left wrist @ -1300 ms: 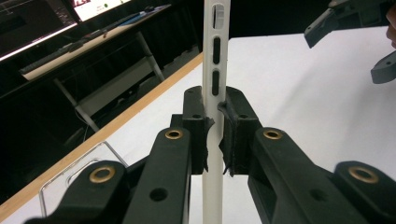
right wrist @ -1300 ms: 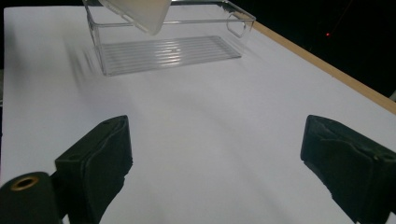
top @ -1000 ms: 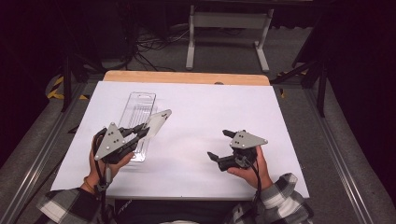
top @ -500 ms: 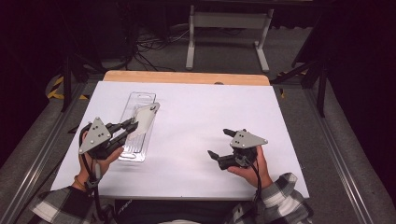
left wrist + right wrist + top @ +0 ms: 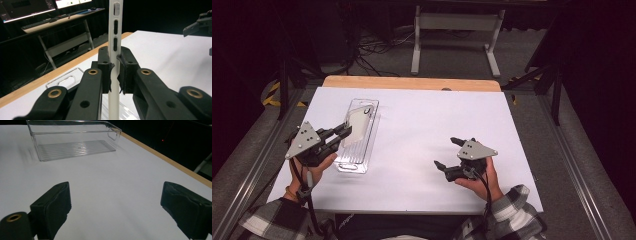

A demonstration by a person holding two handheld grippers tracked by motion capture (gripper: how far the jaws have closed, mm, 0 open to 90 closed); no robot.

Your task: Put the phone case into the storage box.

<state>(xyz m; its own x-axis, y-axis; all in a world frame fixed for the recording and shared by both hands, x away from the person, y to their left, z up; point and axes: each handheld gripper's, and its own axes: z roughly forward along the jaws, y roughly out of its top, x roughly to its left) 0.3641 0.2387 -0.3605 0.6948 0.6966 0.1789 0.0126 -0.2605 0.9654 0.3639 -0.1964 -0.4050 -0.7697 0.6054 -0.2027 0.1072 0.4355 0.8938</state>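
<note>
Left gripper point(image 5: 343, 134): jaws clamped on thin white slotted plastic panel point(image 5: 357, 125), held over clear rectangular plastic bin point(image 5: 368, 145), likely for insertion as divider. Right gripper point(image 5: 448, 153): jaws wide, empty, parked well apart on white tabletop point(image 5: 422, 120).

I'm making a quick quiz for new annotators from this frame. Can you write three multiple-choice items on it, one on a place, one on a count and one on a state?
1. Where does the clear plastic bin sit on the table?
A. on the person's left half
B. dead centre
C. at the right edge

2. How many grippers have something between their jaws?
A. none
B. one
C. two

3. How do the jaws of the right gripper stand?
A. shut on a card
B. shut on nothing
C. wide open

Answers:
1 A, the high view shows the bin left of centre, by the left gripper.
2 B, the left gripper's jaws pinch the thin white slotted plate and the right gripper's hold nothing.
3 C, the right gripper view shows bare white tabletop between its pads.
</note>
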